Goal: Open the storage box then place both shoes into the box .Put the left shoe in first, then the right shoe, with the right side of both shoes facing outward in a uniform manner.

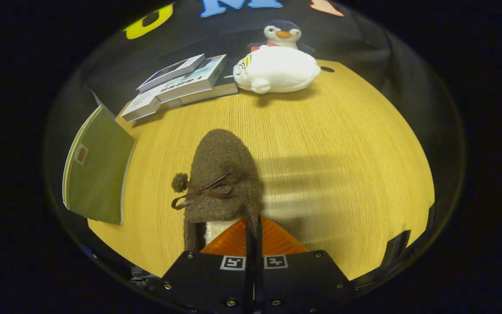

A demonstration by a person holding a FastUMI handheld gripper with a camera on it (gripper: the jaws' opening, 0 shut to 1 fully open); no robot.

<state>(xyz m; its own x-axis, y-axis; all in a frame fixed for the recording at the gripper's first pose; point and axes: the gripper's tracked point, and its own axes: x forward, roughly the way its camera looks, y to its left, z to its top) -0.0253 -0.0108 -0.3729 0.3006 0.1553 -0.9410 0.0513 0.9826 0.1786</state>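
A brown fuzzy shoe (222, 174) with a small bow and pompom points away from me over the wooden table (342, 174). My gripper (253, 233) is shut on the shoe's heel rim, with the fingers pressed together on the edge of its white-lined opening. The shoe looks held just above the tabletop, and its shadow falls to the right. A green flat panel (96, 174), perhaps part of the storage box, stands at the table's left edge.
A stack of books (181, 85) lies at the far left of the table. A white plush toy (277, 69) sits at the far edge, with a penguin plush (282, 32) behind it. Bare wood stretches to the right of the shoe.
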